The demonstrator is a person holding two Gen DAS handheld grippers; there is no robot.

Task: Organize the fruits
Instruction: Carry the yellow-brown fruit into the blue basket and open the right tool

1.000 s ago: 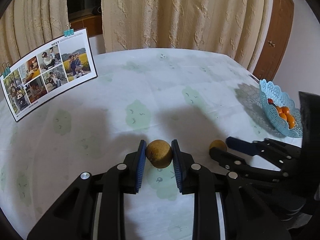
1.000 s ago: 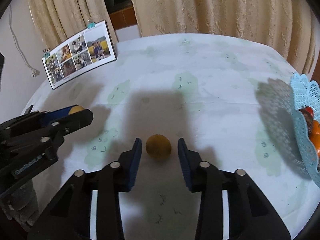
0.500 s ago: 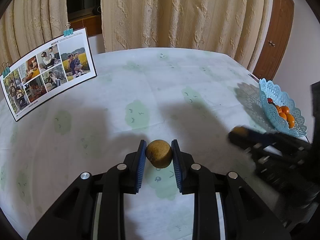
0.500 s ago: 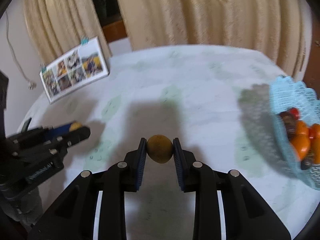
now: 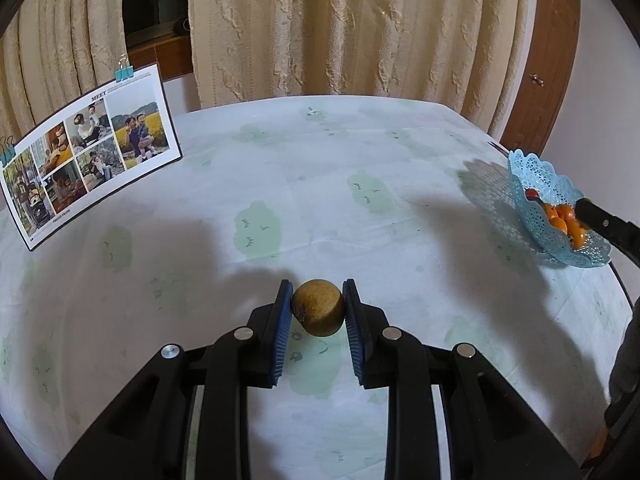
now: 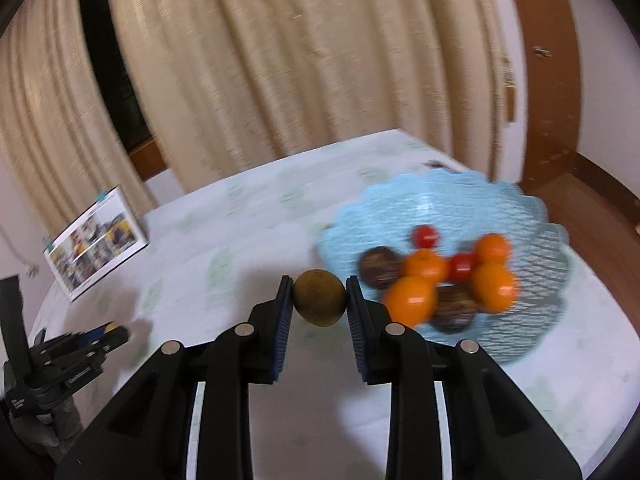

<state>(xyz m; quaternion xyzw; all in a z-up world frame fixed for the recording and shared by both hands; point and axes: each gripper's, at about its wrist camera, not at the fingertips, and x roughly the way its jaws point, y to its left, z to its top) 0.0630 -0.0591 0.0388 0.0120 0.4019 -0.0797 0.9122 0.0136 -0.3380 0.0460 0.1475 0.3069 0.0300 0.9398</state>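
My left gripper point(image 5: 317, 308) is shut on a round brown fruit point(image 5: 318, 307) and holds it low over the table near its front edge. My right gripper point(image 6: 319, 300) is shut on a second brown fruit point(image 6: 320, 298) and holds it in the air just left of the blue lace basket point(image 6: 432, 204). The basket holds several orange, red and dark brown fruits point(image 6: 412, 302). In the left wrist view the basket point(image 5: 538, 176) stands at the far right, with a fingertip point(image 5: 604, 222) of the right gripper over it.
A round table with a pale patterned cloth point(image 5: 320, 184) fills the scene. A clipped photo sheet point(image 5: 88, 148) stands at the back left. Beige curtains point(image 5: 360, 28) hang behind. A wooden door point(image 5: 548, 60) is at the right.
My right gripper closed on its fruit, lifted it off the table and swung right to the blue basket. My left gripper stayed in place, shut on its fruit.
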